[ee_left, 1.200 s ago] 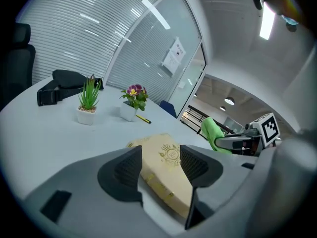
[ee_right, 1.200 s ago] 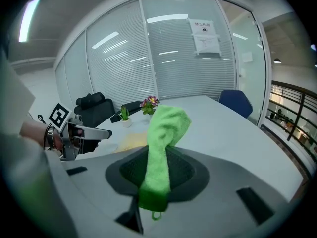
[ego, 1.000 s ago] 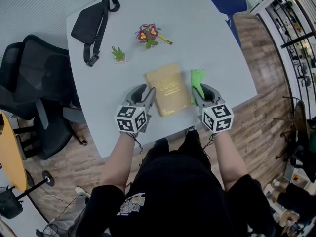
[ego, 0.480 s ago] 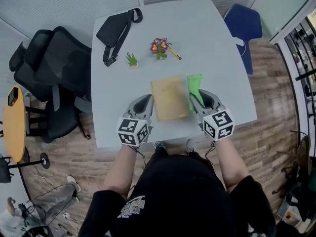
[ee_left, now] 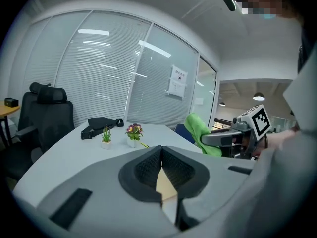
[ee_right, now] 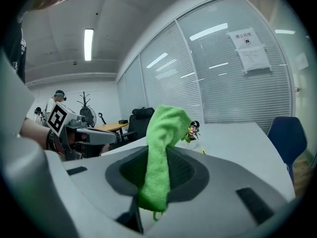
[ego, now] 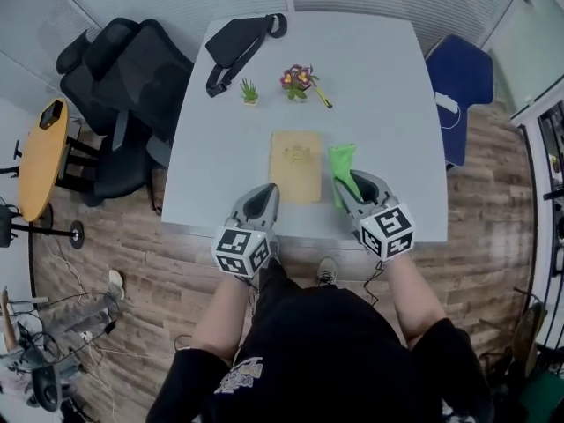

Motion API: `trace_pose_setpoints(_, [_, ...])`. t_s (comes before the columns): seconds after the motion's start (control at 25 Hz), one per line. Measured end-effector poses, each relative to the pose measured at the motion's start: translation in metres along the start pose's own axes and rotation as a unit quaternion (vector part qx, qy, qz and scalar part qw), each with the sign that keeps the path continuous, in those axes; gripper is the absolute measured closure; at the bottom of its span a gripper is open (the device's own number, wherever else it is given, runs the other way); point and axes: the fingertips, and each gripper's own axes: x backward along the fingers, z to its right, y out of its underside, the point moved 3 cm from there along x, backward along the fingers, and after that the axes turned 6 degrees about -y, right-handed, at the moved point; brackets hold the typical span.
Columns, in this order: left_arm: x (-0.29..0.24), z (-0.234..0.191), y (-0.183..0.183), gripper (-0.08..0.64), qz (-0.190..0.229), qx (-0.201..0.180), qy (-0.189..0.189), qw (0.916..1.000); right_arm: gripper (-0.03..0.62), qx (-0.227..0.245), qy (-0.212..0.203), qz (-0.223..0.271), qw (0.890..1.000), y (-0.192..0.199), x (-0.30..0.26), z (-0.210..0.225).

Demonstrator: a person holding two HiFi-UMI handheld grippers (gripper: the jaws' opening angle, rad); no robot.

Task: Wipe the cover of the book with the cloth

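We watch the left gripper (ego: 263,197) close: its fingers (ee_left: 148,168), spread wide beside the book's left edge a second ago, now meet with nothing between them. It also draws back from the book (ego: 296,166) toward the near edge of the surface (ego: 379,86). The right gripper (ego: 346,183) pulls back too and carries the green cloth (ego: 341,159) along, so the cloth (which seemed to lie beside the book before) now stands up from that gripper's fingers, clear of the surface. We stand farther back and higher as well: the whole surface comes into the head view, with more floor (ego: 493,236) around it.
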Motion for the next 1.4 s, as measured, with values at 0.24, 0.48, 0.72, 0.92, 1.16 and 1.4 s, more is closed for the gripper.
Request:
trace_pose_setpoints(0.24, [0.034, 0.013, 0.014, 0.554, -0.002, -0.003, -0.021, 0.9998, 0.494, -0.011, -0.034, -0.012, 0.999, 0.017, -0.001, -0.017])
trace_pose_setpoints(0.48, [0.065, 0.001, 0.018, 0.554, 0.004, -0.002, -0.03, 0.9995, 0.494, -0.016, -0.051, -0.017, 0.998, 0.022, -0.015, -0.049])
trace_pose_setpoints(0.72, [0.098, -0.023, 0.022, 0.554, 0.006, -0.007, -0.014, 0.9999, 0.494, -0.025, -0.042, -0.019, 0.999, 0.025, -0.031, -0.096])
trace_pose_setpoints(0.92, [0.119, -0.038, 0.023, 0.554, 0.007, -0.016, 0.022, 0.9996, 0.494, -0.026, -0.007, -0.013, 1.0, 0.024, -0.028, -0.129])
trace_pose_setpoints(1.16, [0.127, -0.038, 0.025, 0.554, 0.01, -0.024, 0.085, 0.996, 0.494, -0.032, 0.062, -0.002, 0.998, 0.029, -0.004, -0.149])
trace_pose_setpoints(1.4, [0.137, -0.025, 0.032, 0.554, 0.007, -0.032, 0.141, 0.9894, 0.494, -0.041, 0.128, 0.008, 0.991, 0.039, 0.031, -0.162])
